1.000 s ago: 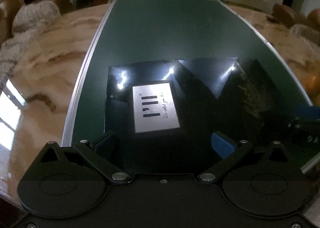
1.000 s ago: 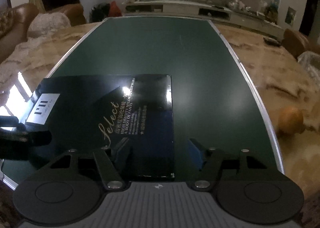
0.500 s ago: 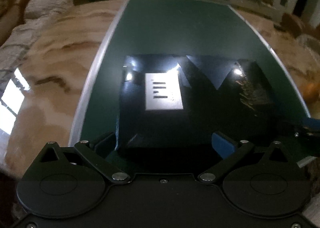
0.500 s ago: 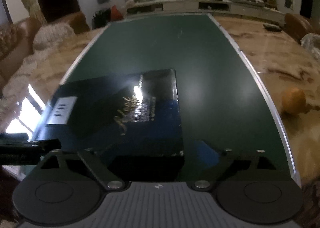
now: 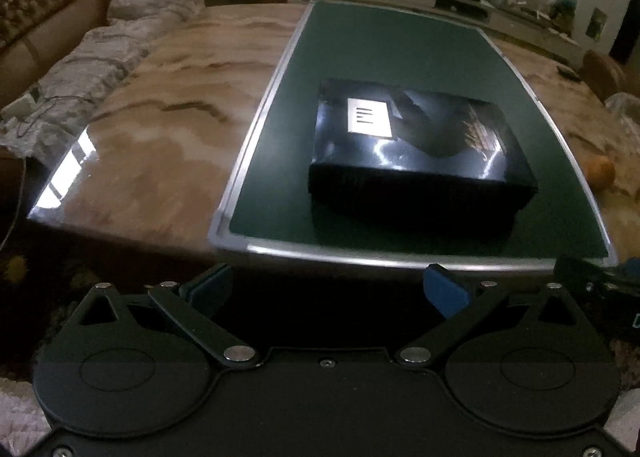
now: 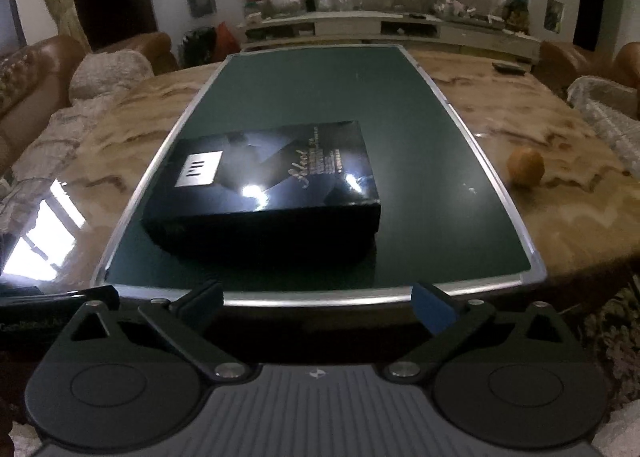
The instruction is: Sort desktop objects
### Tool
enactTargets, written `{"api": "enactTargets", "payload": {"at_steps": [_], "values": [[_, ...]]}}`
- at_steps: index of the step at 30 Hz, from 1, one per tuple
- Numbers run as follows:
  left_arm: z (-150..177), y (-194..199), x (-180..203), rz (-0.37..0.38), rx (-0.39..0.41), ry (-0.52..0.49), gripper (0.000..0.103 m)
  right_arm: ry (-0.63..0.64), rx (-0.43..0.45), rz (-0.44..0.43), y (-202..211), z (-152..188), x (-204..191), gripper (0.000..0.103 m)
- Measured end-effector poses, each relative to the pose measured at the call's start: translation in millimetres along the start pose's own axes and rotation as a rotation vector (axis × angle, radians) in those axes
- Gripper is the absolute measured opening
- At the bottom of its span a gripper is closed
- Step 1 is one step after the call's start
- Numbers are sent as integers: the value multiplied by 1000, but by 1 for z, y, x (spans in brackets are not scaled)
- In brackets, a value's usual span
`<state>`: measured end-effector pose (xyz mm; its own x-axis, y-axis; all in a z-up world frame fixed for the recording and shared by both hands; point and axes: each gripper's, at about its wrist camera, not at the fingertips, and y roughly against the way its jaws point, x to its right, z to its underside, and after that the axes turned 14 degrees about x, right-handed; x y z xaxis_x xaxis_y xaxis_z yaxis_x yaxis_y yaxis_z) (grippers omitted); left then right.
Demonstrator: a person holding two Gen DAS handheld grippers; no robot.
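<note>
Marble-pattern bench (image 6: 540, 161), glossy, brown and cream veins, window glare at its left near edge. Dark green mat (image 6: 320, 97) with silver rim lies lengthwise down the bench middle. Glossy black box (image 6: 268, 181) sits flat on the mat's near half, white label on its left part. Orange fruit (image 6: 526, 167) rests on bare marble just right of the mat. Small dark remote-like item (image 6: 508, 67) at far right.
</note>
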<state>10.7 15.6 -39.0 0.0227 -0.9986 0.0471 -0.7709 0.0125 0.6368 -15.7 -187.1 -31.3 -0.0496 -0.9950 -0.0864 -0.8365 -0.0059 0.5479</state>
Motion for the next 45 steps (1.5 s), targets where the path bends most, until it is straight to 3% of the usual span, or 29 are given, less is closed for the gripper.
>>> {"api": "enactTargets", "payload": {"at_steps": [15,45], "values": [[18,34,16,27,28,-27,103,18,50,0,47,10,-13,103],[15,13,21,-20,2,-56,103,16,12,-29,23,8,-14,103]]}}
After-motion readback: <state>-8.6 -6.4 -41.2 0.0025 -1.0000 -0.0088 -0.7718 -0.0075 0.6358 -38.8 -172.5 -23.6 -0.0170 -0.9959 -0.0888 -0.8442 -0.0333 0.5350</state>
